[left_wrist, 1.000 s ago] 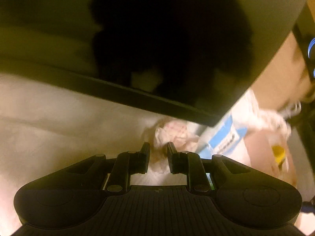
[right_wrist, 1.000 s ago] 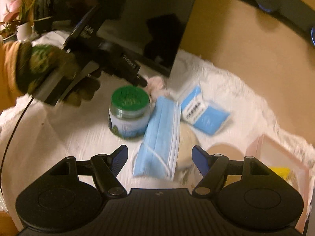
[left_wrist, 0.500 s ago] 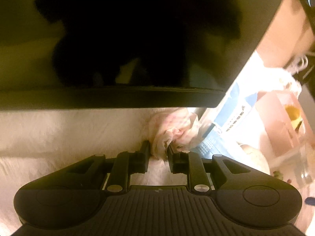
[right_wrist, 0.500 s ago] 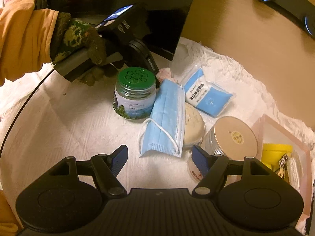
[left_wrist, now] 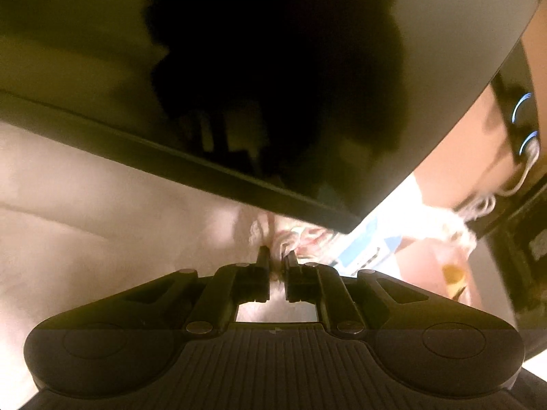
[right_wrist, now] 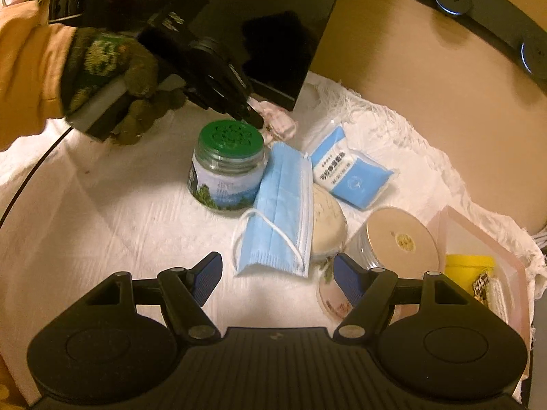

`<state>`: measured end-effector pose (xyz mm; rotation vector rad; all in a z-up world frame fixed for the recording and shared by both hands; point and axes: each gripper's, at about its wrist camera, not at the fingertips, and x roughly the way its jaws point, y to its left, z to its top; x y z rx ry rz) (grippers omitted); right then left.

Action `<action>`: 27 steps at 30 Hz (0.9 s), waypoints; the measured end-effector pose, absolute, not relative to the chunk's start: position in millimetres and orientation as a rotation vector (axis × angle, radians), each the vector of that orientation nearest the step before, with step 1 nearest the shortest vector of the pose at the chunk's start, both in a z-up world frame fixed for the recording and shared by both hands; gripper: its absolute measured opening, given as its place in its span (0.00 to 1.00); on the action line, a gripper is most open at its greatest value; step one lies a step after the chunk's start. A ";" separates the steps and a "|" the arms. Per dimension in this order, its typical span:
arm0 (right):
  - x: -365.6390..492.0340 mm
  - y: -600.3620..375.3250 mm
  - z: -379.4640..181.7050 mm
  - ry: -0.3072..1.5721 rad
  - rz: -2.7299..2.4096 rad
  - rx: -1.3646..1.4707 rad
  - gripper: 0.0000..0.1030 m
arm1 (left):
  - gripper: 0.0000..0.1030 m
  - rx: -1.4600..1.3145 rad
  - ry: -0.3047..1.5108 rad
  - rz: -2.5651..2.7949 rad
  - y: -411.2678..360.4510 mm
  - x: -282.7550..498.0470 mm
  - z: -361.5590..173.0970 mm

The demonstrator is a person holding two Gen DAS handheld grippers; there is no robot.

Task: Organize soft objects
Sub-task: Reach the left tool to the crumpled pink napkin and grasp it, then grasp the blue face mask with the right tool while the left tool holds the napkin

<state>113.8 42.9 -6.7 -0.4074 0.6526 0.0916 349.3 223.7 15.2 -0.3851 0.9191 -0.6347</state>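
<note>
Left gripper (left_wrist: 277,258) pinched tight on a crumpled pinkish-white cloth (left_wrist: 301,235), low at centre of the left wrist view, directly under the lower edge of a dark monitor (left_wrist: 273,68) filling the upper frame. Same gripper seen upper left of centre in the right wrist view, carried by a hand (right_wrist: 112,82) in a camouflage glove with an orange sleeve (right_wrist: 27,68); tips at the cloth, just beyond a green-lidded jar (right_wrist: 227,167)

Right gripper (right_wrist: 277,273) spread wide with nothing between the blue pads, hovering at lower centre over a white tablecloth (right_wrist: 102,222)

Blue face mask (right_wrist: 283,205) lying flat at centre, touching the jar on its left, partly over a round beige puff (right_wrist: 330,222). Blue-and-white soft packet (right_wrist: 352,174) right of centre, near the mask. Gold-lidded round container (right_wrist: 400,239) to the right, beside a pink tray (right_wrist: 512,273) at the right edge holding a yellow item (right_wrist: 470,266)
</note>
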 end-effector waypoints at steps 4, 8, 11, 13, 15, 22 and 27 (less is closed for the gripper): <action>121.8 55.2 -7.8 0.604 0.070 -0.476 0.70 | 0.09 -0.430 0.886 -0.622 250.5 330.3 26.6; 143.4 67.6 -22.4 0.588 0.051 -0.550 0.67 | 0.09 -0.454 0.864 -0.599 278.2 315.0 34.9; 167.9 71.7 -39.3 0.620 0.017 -0.572 0.59 | 0.09 -0.471 0.847 -0.577 293.2 305.7 38.5; 182.7 72.0 -49.4 0.661 0.010 -0.589 0.56 | 0.09 -0.483 0.839 -0.558 305.1 296.9 41.8; 188.3 72.2 -50.9 0.687 0.013 -0.595 0.35 | 0.09 -0.490 0.829 -0.539 312.5 288.5 47.8; 150.3 63.9 28.0 0.557 0.118 -0.481 0.03 | 0.09 -0.501 0.749 -0.529 315.8 268.2 85.0; 123.5 26.8 99.6 0.414 0.077 -0.394 0.03 | 0.09 -0.480 0.681 -0.585 278.7 258.5 121.3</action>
